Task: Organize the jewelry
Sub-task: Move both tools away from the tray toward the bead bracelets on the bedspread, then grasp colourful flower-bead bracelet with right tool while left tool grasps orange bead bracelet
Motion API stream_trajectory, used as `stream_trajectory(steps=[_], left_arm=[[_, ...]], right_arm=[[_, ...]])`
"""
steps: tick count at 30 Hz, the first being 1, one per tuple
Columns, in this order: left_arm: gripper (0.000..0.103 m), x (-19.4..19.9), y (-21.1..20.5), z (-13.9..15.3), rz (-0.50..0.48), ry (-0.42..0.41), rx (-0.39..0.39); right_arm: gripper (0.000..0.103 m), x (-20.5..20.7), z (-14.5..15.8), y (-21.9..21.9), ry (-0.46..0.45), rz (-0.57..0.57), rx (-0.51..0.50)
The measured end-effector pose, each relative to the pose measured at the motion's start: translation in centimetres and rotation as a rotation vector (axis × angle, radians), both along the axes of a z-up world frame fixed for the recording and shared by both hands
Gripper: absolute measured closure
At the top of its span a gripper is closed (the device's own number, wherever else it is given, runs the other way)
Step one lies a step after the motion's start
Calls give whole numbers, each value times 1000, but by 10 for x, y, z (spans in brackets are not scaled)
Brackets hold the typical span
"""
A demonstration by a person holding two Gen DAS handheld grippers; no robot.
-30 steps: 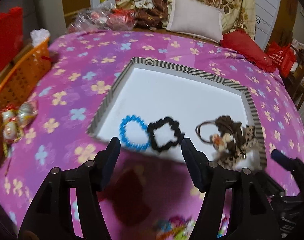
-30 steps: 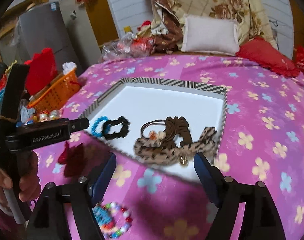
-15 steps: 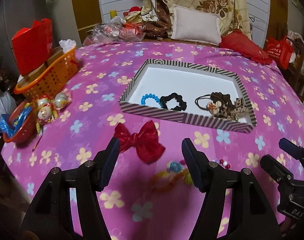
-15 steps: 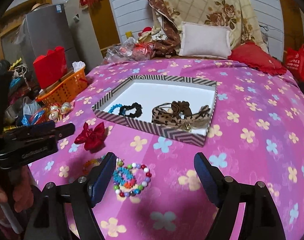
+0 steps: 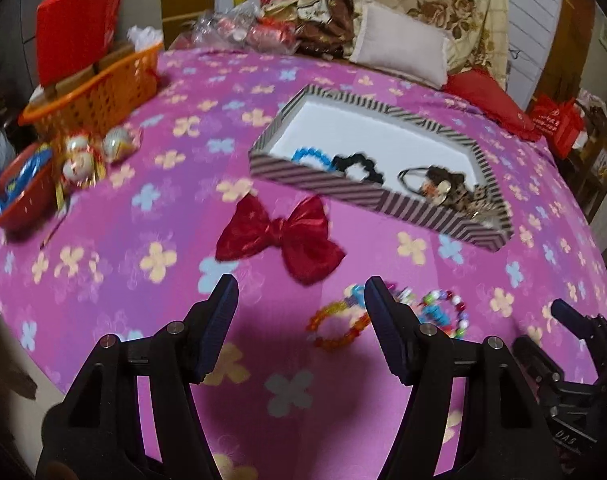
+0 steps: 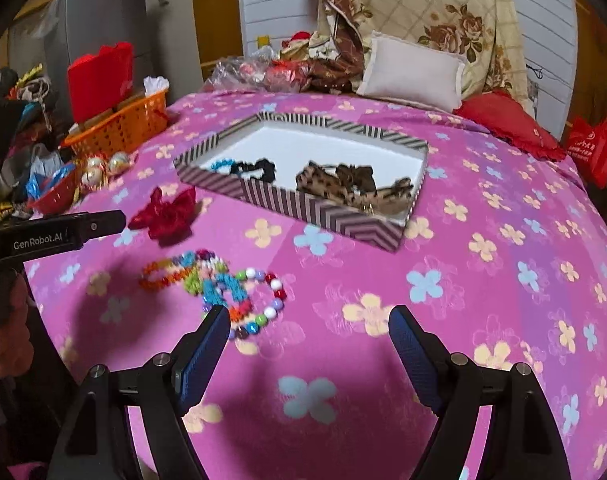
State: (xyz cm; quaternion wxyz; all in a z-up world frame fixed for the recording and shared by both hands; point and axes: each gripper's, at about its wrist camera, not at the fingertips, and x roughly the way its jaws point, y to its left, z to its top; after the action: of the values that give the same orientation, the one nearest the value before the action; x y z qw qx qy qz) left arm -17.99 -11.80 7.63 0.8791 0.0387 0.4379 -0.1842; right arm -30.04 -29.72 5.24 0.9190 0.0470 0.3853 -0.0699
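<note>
At the bottom of each wrist view the jaws are spread with nothing between them: the left gripper (image 5: 301, 304) hangs over bare cloth, the right gripper (image 6: 309, 336) likewise, both clear of the purple flowered bed cover (image 6: 483, 280). Just beyond lie the loose jewelry pieces, a tangle of bead bracelets (image 6: 219, 288) at centre left of the right view, overlapping one another, so a pinch there could likely lift several at once or scatter beads. Past them sits the red bow (image 5: 281, 238), apart from the bracelets, with open cloth all round for an approach. Farther still, the striped box (image 5: 367, 194) already holds a blue ring, a black scrunchie and leopard-print ties; its near wall could snag a low carry. The cover falls away at lower left, where beads might roll off
</note>
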Motion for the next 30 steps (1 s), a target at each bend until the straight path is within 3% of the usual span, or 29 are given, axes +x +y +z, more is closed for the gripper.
stream_trajectory(steps=[4,6,14,18,23,30], left_arm=[[37,5,9,-10,31,36,0],[37,10,15,-12,52,52,-15],[37,11,11,-17,42,50,21],[37,13,9,-23,36,59,48],[37,21,14,-31,58,85,55],[37,25,12,-42,58,108,78]], right_arm=[[25,3,-9,5,2,36,42],[34,7,-11,13,3,68,37],[48,39,-21,41,31,191,2],[61,55,-30,42,59,213,5],[62,66,-34,37,66,225,35],[79,76,-41,38,80,244,71]])
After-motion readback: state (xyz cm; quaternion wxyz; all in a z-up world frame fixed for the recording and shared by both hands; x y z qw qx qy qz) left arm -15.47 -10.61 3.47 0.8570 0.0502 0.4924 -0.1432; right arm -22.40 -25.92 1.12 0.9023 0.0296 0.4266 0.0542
